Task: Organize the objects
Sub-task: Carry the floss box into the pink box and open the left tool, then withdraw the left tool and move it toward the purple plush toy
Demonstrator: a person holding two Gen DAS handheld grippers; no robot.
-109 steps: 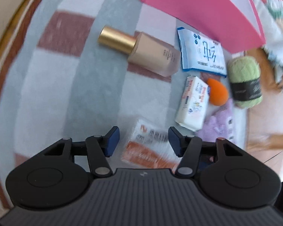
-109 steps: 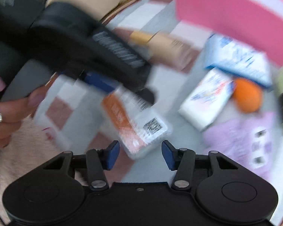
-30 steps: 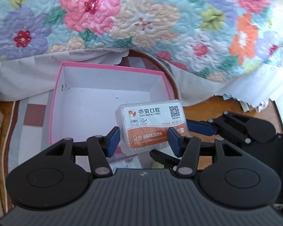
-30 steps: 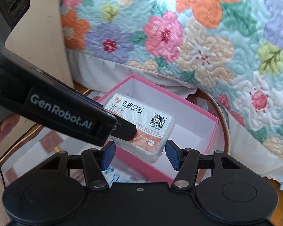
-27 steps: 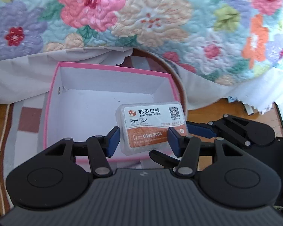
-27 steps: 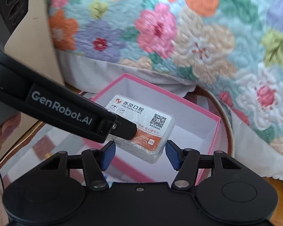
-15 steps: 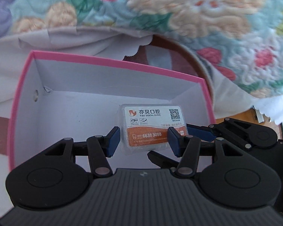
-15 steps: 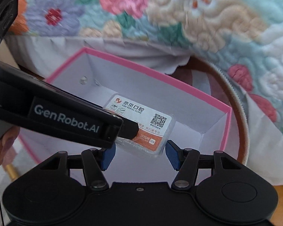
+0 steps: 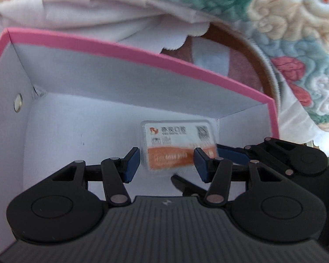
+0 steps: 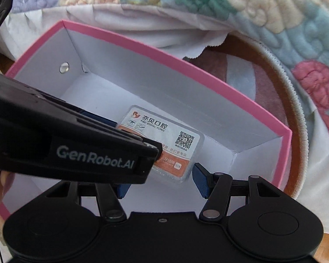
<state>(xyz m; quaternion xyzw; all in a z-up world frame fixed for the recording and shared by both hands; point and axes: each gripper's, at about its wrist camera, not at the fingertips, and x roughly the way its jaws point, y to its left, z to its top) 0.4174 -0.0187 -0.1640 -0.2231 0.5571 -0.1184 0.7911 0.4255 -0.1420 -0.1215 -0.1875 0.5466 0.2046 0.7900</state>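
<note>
A clear dental packet (image 9: 177, 140) with a white and orange label hangs low inside the pink box (image 9: 142, 52), near its far right corner. I cannot tell whether it touches the white floor. My left gripper (image 9: 166, 160) has the packet between its blue pads and its jaws are closing on it. From the right, a right finger (image 9: 230, 153) meets the packet's end. In the right wrist view the packet (image 10: 164, 135) sits between the pads of my right gripper (image 10: 160, 179), which is shut on it. The left finger (image 10: 94, 153) crosses over its lower left corner.
The pink box (image 10: 164, 52) has tall white walls, a small metal disc (image 9: 18, 103) on its left wall, and holds nothing else. Behind it hang a white sheet (image 9: 98, 11) and a floral quilt (image 9: 274, 22). A brown-edged round rug (image 10: 296, 109) lies to the right.
Both grippers have sunk with the packet from above the box down between its walls. The quilt has slid up toward the top of both views. The packet's lower half now looks blurred.
</note>
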